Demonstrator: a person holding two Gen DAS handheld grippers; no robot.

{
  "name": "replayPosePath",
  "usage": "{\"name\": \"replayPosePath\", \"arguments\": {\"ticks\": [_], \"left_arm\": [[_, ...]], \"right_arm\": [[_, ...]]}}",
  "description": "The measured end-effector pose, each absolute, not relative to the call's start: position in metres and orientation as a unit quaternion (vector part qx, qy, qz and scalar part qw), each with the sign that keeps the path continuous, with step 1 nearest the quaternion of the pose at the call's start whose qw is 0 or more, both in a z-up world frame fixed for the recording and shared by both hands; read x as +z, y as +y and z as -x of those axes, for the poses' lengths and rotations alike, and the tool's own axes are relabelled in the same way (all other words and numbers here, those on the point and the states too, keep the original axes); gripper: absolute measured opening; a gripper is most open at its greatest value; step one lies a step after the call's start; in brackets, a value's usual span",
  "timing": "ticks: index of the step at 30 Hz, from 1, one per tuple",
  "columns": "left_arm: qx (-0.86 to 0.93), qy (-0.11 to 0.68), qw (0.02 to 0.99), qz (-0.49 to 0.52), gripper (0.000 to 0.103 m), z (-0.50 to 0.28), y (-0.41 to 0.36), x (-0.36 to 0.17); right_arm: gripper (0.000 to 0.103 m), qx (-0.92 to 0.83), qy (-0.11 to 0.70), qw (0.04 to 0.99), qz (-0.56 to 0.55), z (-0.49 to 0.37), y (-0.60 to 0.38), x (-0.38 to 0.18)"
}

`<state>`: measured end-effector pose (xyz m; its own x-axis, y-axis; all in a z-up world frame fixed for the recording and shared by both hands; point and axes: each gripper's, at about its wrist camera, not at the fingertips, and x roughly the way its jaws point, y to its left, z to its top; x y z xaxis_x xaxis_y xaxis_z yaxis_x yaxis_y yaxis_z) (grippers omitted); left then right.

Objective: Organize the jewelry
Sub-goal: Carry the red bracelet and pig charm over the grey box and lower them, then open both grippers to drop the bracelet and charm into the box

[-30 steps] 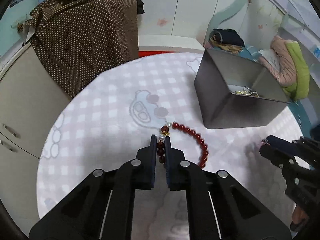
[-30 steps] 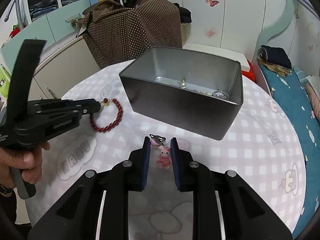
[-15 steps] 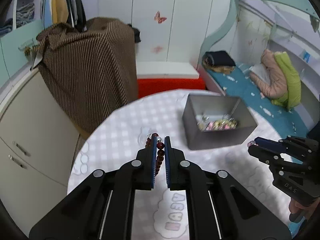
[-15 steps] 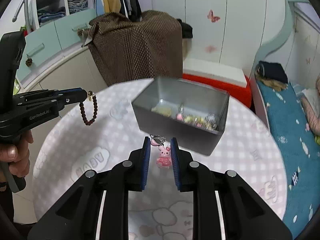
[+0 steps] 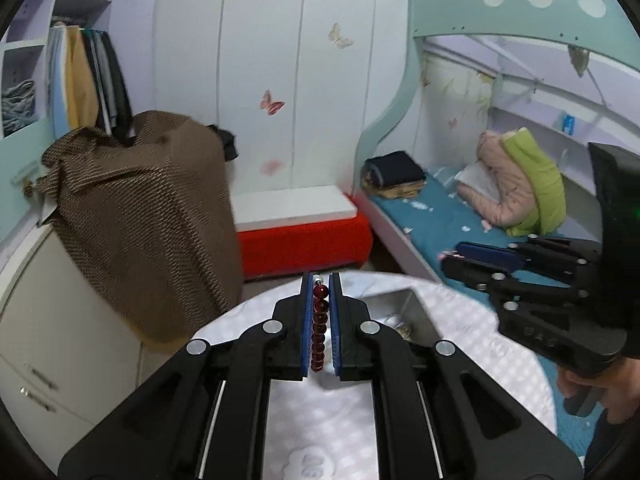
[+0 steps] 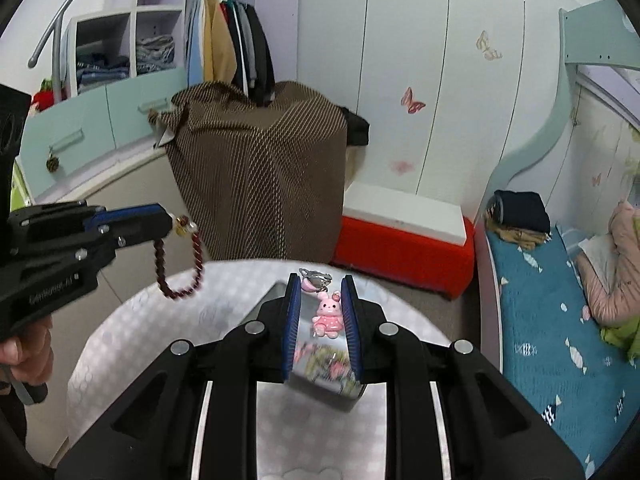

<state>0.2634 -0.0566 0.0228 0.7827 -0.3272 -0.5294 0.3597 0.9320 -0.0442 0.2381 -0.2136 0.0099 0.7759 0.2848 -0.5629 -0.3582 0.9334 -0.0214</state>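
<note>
My left gripper [image 5: 321, 280] is shut on a dark red bead bracelet [image 5: 319, 326], which hangs down between the fingers; the bracelet also shows in the right wrist view [image 6: 180, 264], dangling from that gripper [image 6: 170, 220] high above the round table [image 6: 132, 340]. My right gripper [image 6: 320, 280] is shut on a pink bunny charm [image 6: 328, 314] by its metal clasp, held above the grey metal jewelry box [image 6: 320, 376], which holds several pieces. In the left wrist view the box [image 5: 404, 312] lies below, right of my fingers, and the right gripper [image 5: 450, 258] is at the right.
A cabinet draped with brown dotted cloth [image 6: 256, 168] stands behind the table. A red and white bench [image 6: 404, 240] sits by the wall. A bed with blue bedding [image 6: 552, 320] is at the right. Wardrobe shelves [image 6: 132, 52] are at the back left.
Both grippers have risen well above the table, each carrying its piece. The bracelet left the tabletop and now hangs free. The box looks smaller and lower in both views.
</note>
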Motion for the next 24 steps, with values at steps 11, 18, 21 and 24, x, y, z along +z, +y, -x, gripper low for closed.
{"name": "replayPosePath", "arguments": {"ticks": [11, 18, 21, 24], "left_arm": [[-0.198, 0.291, 0.936, -0.02, 0.008, -0.3, -0.09, 0.022], [-0.21, 0.327, 0.921, -0.018, 0.008, -0.327, -0.106, 0.0], [-0.21, 0.342, 0.916, -0.018, 0.008, -0.337, -0.111, -0.007], [-0.202, 0.355, 0.913, -0.015, 0.009, -0.347, -0.112, -0.014]], "right_arm": [[0.019, 0.178, 0.325, 0.929, 0.021, -0.275, -0.222, 0.002], [0.019, 0.18, 0.371, 0.911, -0.008, -0.297, -0.228, -0.022], [0.02, 0.18, 0.388, 0.904, -0.017, -0.305, -0.229, -0.028], [0.021, 0.178, 0.4, 0.899, -0.031, -0.31, -0.232, -0.035]]}}
